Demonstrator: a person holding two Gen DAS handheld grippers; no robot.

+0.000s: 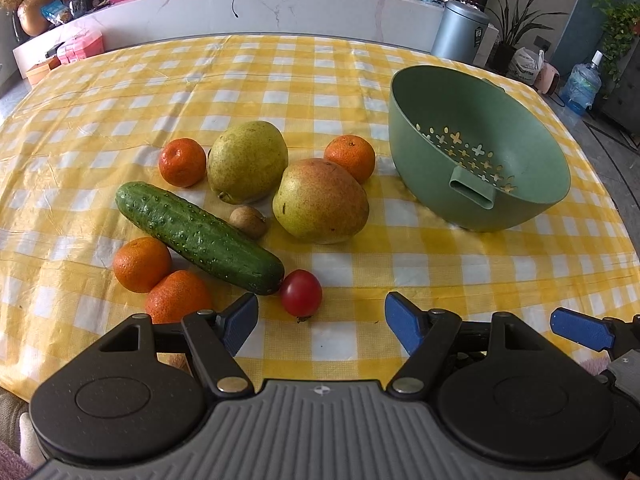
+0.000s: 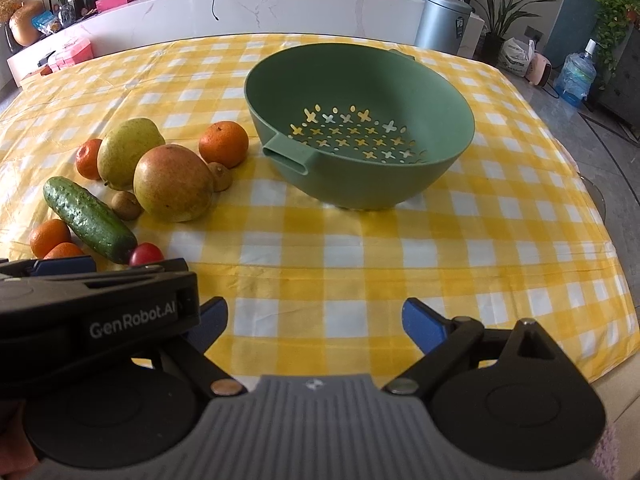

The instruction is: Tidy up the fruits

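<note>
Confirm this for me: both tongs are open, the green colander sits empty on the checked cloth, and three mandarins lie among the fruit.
Wrong on the count. The left wrist view shows four mandarins, not three. The rest stands: the left tongs and right tongs are open, and the green colander sits empty on the checked cloth.

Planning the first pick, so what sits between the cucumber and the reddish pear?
A small brown round fruit lies between the bumpy green cucumber and the reddish-yellow pear, seen in both wrist views.

Black linkages, blue pads, grey ribbed housing, "GenRobot.AI".
</note>
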